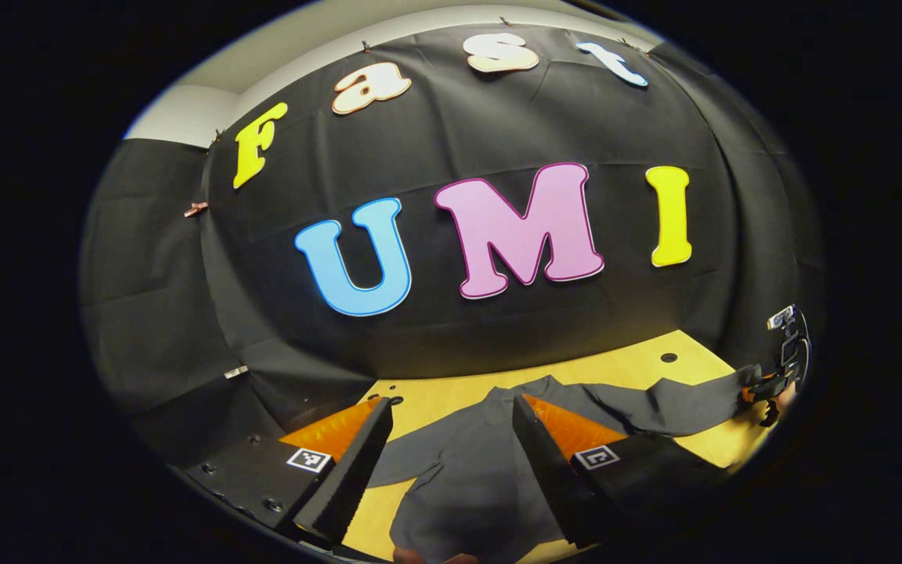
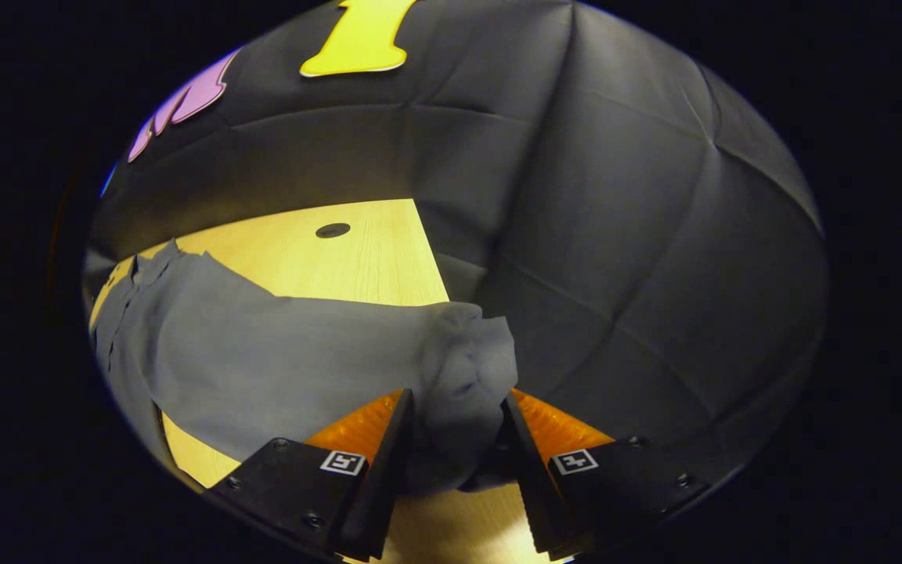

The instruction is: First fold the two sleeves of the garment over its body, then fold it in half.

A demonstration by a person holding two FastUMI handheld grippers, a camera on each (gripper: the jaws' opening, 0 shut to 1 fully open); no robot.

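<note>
A dark grey long-sleeved garment [image 1: 467, 462] lies spread on the wooden table [image 1: 451, 395]. My left gripper [image 1: 451, 403] hovers open over its body near the collar, with nothing between the fingers. One sleeve [image 1: 678, 407] stretches off to the right, where the other gripper [image 1: 780, 376] holds its end. In the right gripper view, that sleeve [image 2: 286, 352] runs from the garment body at the left to a bunched cuff [image 2: 463, 376]. The cuff sits between the fingers of my right gripper [image 2: 457, 399], which is shut on it just above the table [image 2: 357, 251].
The black cloth wall [image 1: 459, 337] stands close behind the table, and it also closes the right side [image 2: 615, 313]. Small dark holes [image 2: 333, 230] mark the tabletop. The table's right edge lies just beyond the held cuff.
</note>
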